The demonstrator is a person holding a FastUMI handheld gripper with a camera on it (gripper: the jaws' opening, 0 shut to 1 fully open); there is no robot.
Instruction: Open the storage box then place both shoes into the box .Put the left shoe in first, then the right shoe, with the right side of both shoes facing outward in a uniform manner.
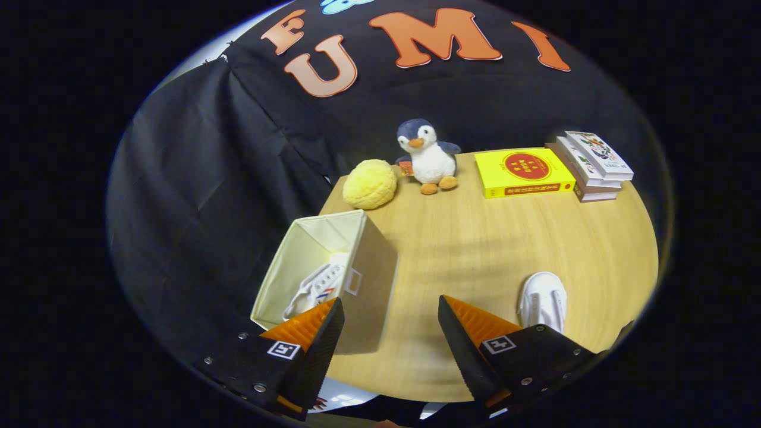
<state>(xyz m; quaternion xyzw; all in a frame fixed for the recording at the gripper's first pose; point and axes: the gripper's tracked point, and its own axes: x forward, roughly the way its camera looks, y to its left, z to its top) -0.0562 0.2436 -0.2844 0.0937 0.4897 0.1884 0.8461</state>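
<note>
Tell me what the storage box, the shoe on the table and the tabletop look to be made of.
Storage box: seemingly fabric over stiff panels, matte beige, with a pale cloth-like lining. Shoe on the table: white, probably canvas or soft synthetic; smooth and dull, hard to tell. Tabletop: light wood or wood-look laminate, with faint grain lines and a slight sheen. The gripper hangs open above the table beside the box.

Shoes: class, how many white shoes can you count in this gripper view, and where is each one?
2. One shoe lies inside the open storage box. The other shoe rests on the table, partly hidden behind one finger of the open gripper.
</note>
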